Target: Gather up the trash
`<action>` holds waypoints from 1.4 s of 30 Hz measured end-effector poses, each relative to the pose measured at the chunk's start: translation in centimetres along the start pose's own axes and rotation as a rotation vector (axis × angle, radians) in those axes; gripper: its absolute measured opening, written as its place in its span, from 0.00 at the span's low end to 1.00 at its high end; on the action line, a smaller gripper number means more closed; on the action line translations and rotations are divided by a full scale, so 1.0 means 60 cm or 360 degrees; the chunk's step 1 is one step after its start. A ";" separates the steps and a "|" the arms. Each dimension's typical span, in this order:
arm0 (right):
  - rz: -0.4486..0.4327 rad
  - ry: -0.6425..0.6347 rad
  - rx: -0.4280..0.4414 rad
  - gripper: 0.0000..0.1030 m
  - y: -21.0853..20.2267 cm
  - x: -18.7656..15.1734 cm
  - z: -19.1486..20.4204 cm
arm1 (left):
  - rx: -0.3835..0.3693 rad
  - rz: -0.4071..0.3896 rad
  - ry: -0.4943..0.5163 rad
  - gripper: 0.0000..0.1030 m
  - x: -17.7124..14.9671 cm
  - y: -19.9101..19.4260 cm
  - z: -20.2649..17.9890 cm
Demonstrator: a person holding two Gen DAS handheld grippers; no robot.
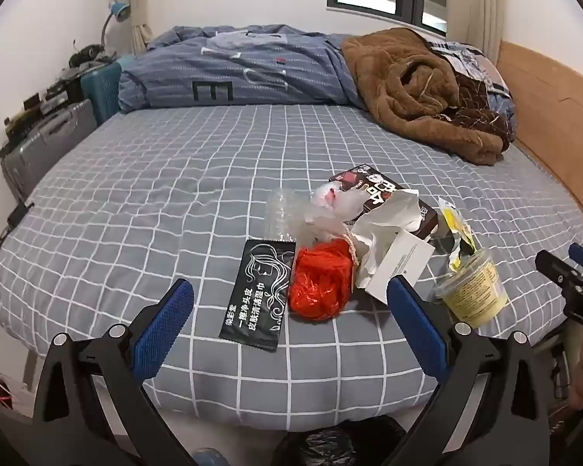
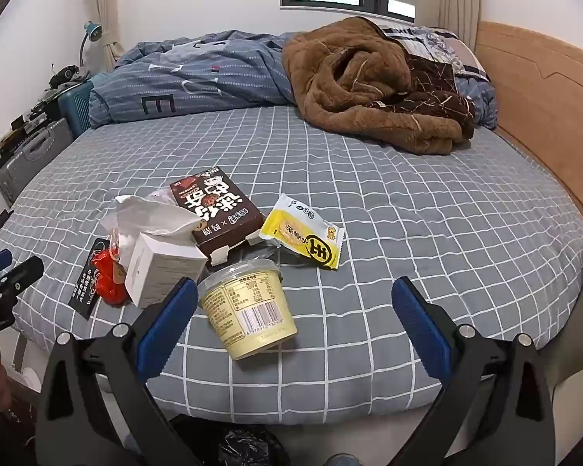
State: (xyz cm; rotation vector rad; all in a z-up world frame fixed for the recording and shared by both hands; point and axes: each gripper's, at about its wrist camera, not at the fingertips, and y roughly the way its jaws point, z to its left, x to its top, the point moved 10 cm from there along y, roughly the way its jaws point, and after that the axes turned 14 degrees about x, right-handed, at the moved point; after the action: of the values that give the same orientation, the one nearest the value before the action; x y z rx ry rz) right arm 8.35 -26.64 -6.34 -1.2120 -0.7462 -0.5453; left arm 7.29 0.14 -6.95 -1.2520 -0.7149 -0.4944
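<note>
Bed sheet (image 2: 369, 202): grey checked fabric. Trash cluster: round plastic cup (image 2: 248, 310), brown carton (image 2: 217, 209), crinkled red wrapper (image 1: 320, 285). Left gripper (image 1: 291, 295), right gripper (image 2: 295, 295): jaws spread, empty.

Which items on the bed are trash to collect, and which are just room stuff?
Trash: black sachet, red wrapper, white tissue, small white box, brown snack box, yellow wrapper, yellow cup, clear plastic bottle.

Not trash: brown blanket, blue duvet, suitcases, desk lamp.
</note>
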 end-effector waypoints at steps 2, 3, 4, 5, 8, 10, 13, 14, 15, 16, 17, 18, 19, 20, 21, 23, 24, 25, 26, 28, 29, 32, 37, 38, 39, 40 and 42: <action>-0.0004 -0.0001 0.0004 0.93 0.000 0.000 0.000 | 0.0002 0.0012 0.0003 0.95 -0.001 0.005 0.003; 0.0001 -0.0001 0.0007 0.93 0.001 0.000 -0.001 | -0.0001 0.0013 0.0013 0.95 0.002 0.005 -0.001; -0.0009 -0.0006 -0.0003 0.93 -0.001 0.001 -0.001 | -0.0007 -0.0005 0.0009 0.95 0.001 0.004 0.000; -0.0008 -0.0007 -0.0003 0.93 -0.001 0.001 -0.001 | -0.0016 -0.0043 0.0002 0.95 0.000 -0.003 0.000; 0.0001 -0.0003 0.0005 0.93 -0.003 0.001 0.004 | -0.0013 -0.0048 0.0001 0.95 0.001 -0.006 0.000; -0.0001 -0.0003 0.0012 0.93 -0.008 0.002 0.002 | -0.0002 -0.0050 0.0008 0.95 0.000 -0.008 0.002; -0.0001 -0.0009 0.0013 0.93 -0.010 0.000 0.002 | 0.0021 -0.0033 0.0017 0.95 0.001 -0.003 0.002; -0.0003 -0.0010 0.0014 0.93 -0.011 0.000 0.002 | 0.0027 -0.0033 0.0019 0.95 0.000 -0.003 0.003; -0.0006 -0.0013 0.0018 0.93 -0.012 -0.001 0.003 | 0.0033 -0.0034 0.0024 0.95 -0.001 -0.002 0.004; -0.0005 -0.0017 0.0017 0.93 -0.012 0.000 0.005 | 0.0034 -0.0036 0.0025 0.95 -0.001 -0.002 0.006; -0.0003 -0.0021 0.0016 0.93 -0.008 0.004 0.013 | 0.0040 -0.0037 0.0028 0.95 -0.001 -0.001 0.007; -0.0004 -0.0023 0.0016 0.93 -0.007 0.004 0.014 | 0.0046 -0.0037 0.0031 0.95 -0.001 -0.001 0.008; -0.0003 -0.0024 0.0016 0.93 -0.006 0.004 0.016 | 0.0049 -0.0039 0.0031 0.95 -0.001 -0.001 0.009; -0.0002 -0.0025 0.0018 0.93 -0.005 0.004 0.017 | 0.0051 -0.0038 0.0025 0.95 0.000 -0.001 0.010; 0.0001 -0.0023 0.0017 0.93 -0.003 0.004 0.018 | 0.0049 -0.0035 0.0023 0.95 0.000 0.000 0.009; 0.0004 -0.0020 0.0021 0.93 0.000 0.004 0.018 | 0.0047 -0.0028 0.0021 0.95 0.000 0.002 0.010; 0.0008 -0.0021 0.0020 0.93 0.002 0.003 0.019 | 0.0049 -0.0028 0.0021 0.95 0.000 0.003 0.010; 0.0010 -0.0022 0.0022 0.93 0.003 0.003 0.020 | 0.0048 -0.0027 0.0022 0.95 -0.001 0.004 0.010; 0.0011 -0.0022 0.0026 0.93 0.004 0.003 0.021 | 0.0049 -0.0025 0.0023 0.95 -0.001 0.005 0.010; 0.0014 -0.0023 0.0031 0.93 0.006 0.002 0.021 | 0.0048 -0.0023 0.0014 0.95 -0.002 0.006 0.012; 0.0015 -0.0023 0.0031 0.93 0.007 0.001 0.022 | 0.0046 -0.0019 0.0011 0.95 -0.003 0.007 0.012; 0.0020 -0.0025 0.0036 0.93 0.010 0.000 0.023 | 0.0044 -0.0006 0.0004 0.95 -0.003 0.012 0.013; 0.0023 -0.0008 0.0029 0.93 0.011 -0.001 0.019 | 0.0049 0.0007 -0.0016 0.95 -0.004 0.017 0.017; 0.0023 -0.0002 0.0031 0.93 0.011 -0.001 0.018 | 0.0049 0.0007 -0.0016 0.95 -0.005 0.018 0.017; 0.0020 0.0000 0.0035 0.93 0.010 0.000 0.018 | 0.0049 0.0007 -0.0014 0.95 -0.005 0.019 0.016; 0.0019 -0.0001 0.0032 0.93 0.010 0.000 0.017 | 0.0049 0.0009 -0.0013 0.95 -0.005 0.019 0.017; 0.0019 -0.0001 0.0029 0.93 0.010 0.001 0.015 | 0.0047 0.0011 -0.0010 0.95 -0.006 0.021 0.017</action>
State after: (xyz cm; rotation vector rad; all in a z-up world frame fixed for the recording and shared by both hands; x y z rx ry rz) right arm 8.62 -25.62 -6.51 -1.1990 -0.7426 -0.5276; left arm 7.68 1.41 -7.91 -1.2283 -0.7203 -0.4728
